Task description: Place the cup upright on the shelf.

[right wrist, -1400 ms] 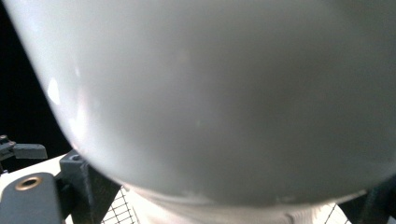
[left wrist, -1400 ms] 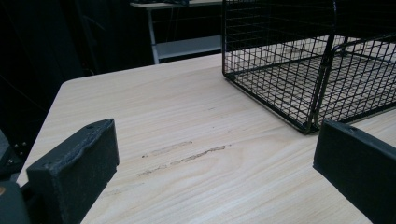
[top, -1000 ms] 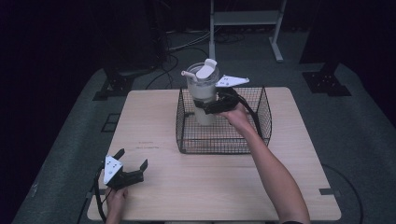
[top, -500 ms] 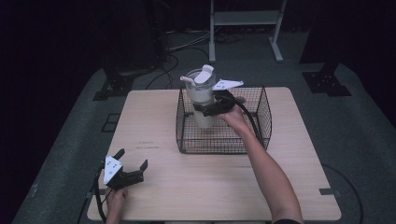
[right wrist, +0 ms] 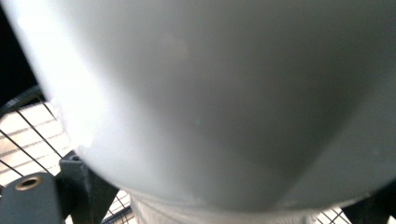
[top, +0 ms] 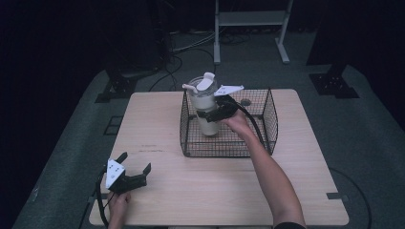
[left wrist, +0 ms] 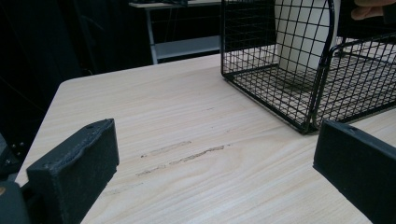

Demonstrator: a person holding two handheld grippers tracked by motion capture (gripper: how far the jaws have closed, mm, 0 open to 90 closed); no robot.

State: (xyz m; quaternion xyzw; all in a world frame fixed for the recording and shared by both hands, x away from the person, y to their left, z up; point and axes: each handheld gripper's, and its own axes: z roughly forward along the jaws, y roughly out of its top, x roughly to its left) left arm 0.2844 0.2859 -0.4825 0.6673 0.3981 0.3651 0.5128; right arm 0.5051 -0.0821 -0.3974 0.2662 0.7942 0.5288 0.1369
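A tall white tumbler [top: 202, 101] with a lid and a side handle stands upright inside a black wire basket [top: 270, 112], at its left end. My right gripper [top: 209, 115] is shut on the tumbler's body, about halfway up. Seen from the right gripper view, the tumbler's wall [right wrist: 224, 93] is pressed close between the jaws. Near the table's front left corner, my left gripper [top: 135, 162] rests open and holds nothing. The left gripper view looks between its open jaws [left wrist: 215, 177] towards the basket [left wrist: 280, 88] and the tumbler [left wrist: 299, 37].
The light wood table [top: 157, 129] carries the basket at its far middle. A metal stand [top: 250, 19] and cables [top: 186, 47] lie on the floor beyond the table. The surroundings are dark.
The right gripper has lowered the tumbler a little deeper into the basket. The left gripper has stayed where it was.
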